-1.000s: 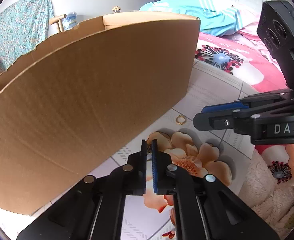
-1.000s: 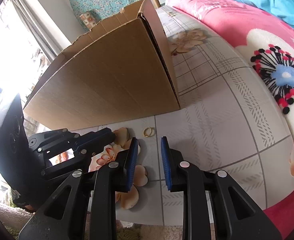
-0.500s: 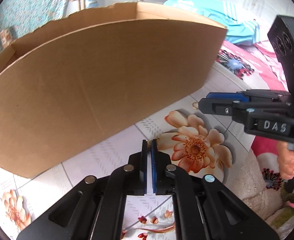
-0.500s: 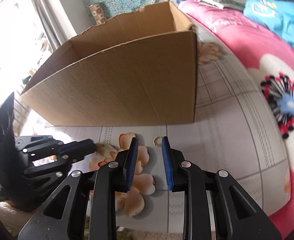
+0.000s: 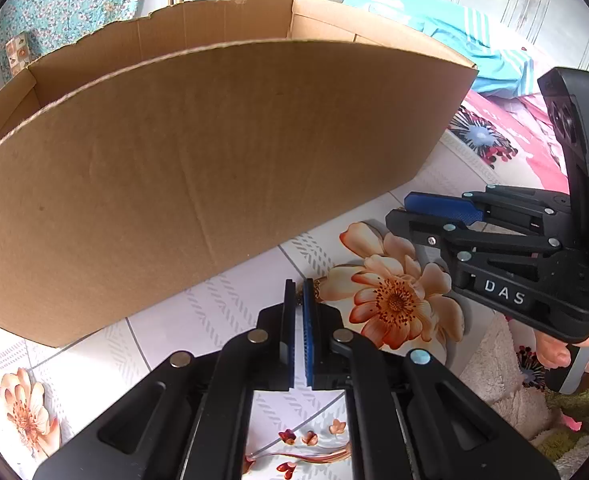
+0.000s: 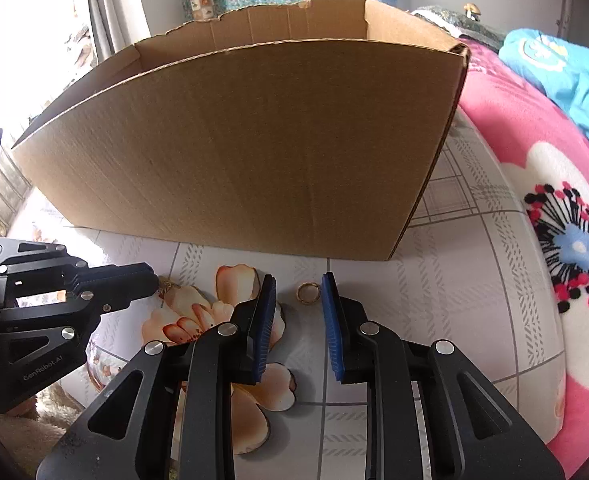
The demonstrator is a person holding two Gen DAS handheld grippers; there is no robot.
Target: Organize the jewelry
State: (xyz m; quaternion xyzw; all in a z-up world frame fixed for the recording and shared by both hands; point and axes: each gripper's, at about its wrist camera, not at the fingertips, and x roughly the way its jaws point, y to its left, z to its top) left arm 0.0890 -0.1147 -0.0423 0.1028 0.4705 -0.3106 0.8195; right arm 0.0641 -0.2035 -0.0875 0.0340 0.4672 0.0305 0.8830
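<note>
1. While the right gripper [image 6: 297, 308] points down at the floral tablecloth [image 6: 474, 300], its jaws stand apart and empty, with the gold ring [image 6: 307, 292] lying flat on the cloth just beyond the fingertips, in line with the gap.
2. Left gripper [image 5: 299, 300]: jaws closed. A gold chain [image 6: 163, 285] shows at its tip in the right wrist view; a grip cannot be confirmed.
3. Cardboard box [image 6: 254, 152]: upright, open-topped, just behind the ring.
</note>
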